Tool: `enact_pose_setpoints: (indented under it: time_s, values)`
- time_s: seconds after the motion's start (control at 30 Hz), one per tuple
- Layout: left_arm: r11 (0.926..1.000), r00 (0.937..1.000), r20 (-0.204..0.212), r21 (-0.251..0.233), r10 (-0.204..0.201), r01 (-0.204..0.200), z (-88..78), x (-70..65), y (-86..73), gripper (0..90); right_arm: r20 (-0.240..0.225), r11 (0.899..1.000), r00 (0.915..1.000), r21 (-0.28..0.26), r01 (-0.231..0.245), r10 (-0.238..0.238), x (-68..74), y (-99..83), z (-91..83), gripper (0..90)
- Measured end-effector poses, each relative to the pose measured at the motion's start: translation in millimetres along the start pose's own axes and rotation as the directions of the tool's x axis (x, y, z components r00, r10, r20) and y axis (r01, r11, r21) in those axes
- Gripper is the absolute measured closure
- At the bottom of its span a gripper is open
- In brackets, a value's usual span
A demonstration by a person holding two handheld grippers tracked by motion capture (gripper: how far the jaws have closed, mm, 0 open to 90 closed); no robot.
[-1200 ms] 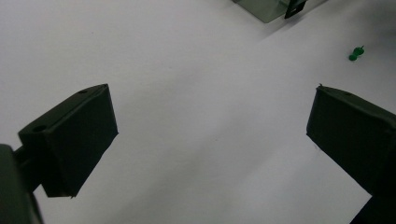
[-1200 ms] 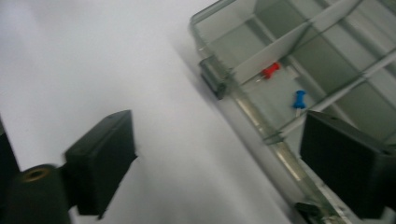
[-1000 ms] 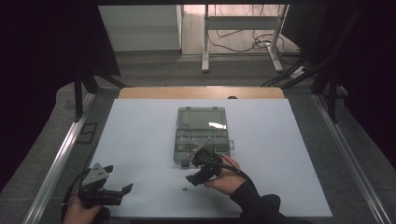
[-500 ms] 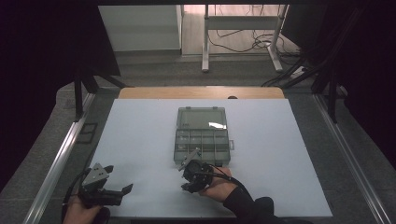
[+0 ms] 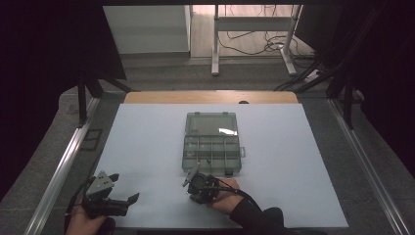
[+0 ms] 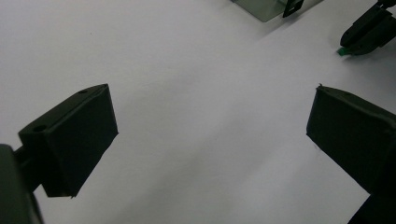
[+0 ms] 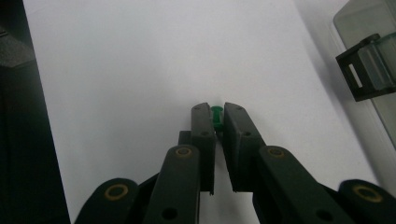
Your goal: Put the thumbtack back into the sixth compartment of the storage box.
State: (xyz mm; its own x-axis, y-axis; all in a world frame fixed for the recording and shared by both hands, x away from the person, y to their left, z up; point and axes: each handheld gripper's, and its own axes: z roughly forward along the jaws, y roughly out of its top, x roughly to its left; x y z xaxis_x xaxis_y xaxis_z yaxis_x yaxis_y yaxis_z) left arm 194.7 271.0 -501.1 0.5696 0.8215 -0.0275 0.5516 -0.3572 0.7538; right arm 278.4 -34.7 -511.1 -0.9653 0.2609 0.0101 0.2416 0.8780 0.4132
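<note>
At the table's near left corner the left gripper [image 5: 128, 199] rests with its jaws wide apart over bare white tabletop [image 5: 147, 147]. Right of it, the right gripper [image 5: 192, 179] has just been closing and now pinches a small green pushpin [image 7: 216, 116] (tip down on the table), just in front of the open compartment box [image 5: 212, 147].

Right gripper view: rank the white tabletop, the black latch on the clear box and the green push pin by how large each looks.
1. white tabletop
2. black latch
3. green push pin, clamped at the right gripper tips.
</note>
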Motion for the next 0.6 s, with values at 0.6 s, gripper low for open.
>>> enact_pose_setpoints:
  time_s: [0.6]
  values:
    - [1.0000, 1.0000, 0.007, -0.005, -0.006, 0.006, -0.9, 1.0, -0.5, 2.2, -0.015, 0.997, 0.9979, -0.044, -0.063, 0.062, -8.8, -0.9, -13.0, 82.4]
